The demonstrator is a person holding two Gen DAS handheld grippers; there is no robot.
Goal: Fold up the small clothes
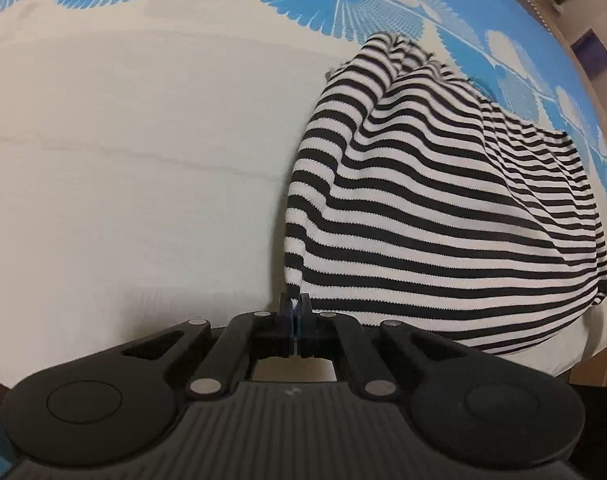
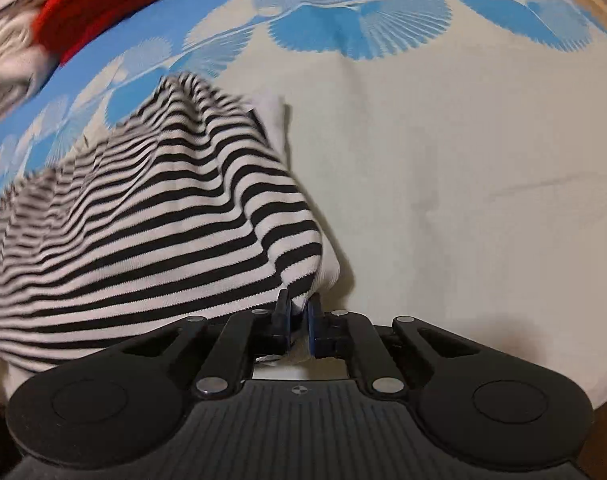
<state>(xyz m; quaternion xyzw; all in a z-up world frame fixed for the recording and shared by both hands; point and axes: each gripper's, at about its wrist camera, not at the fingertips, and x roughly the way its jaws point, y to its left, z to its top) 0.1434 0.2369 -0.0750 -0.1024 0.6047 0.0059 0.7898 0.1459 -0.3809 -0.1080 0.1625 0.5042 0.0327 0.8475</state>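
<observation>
Left wrist: one striped garment point(image 1: 443, 216), two claws point(image 1: 294, 303) pinching it.

A cream bedspread point(image 1: 123, 140) with blue fan motifs; red fabric point(image 2: 103, 4) at its edge.

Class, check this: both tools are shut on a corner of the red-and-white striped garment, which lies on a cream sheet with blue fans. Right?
Not quite. The striped garment is black and white, as both wrist views show. The left tool and right tool do each pinch an edge of it, over the cream sheet.

Home bedroom: patterned bedsheet point(image 1: 143, 160), clothes pile point(image 2: 63, 12).
</observation>
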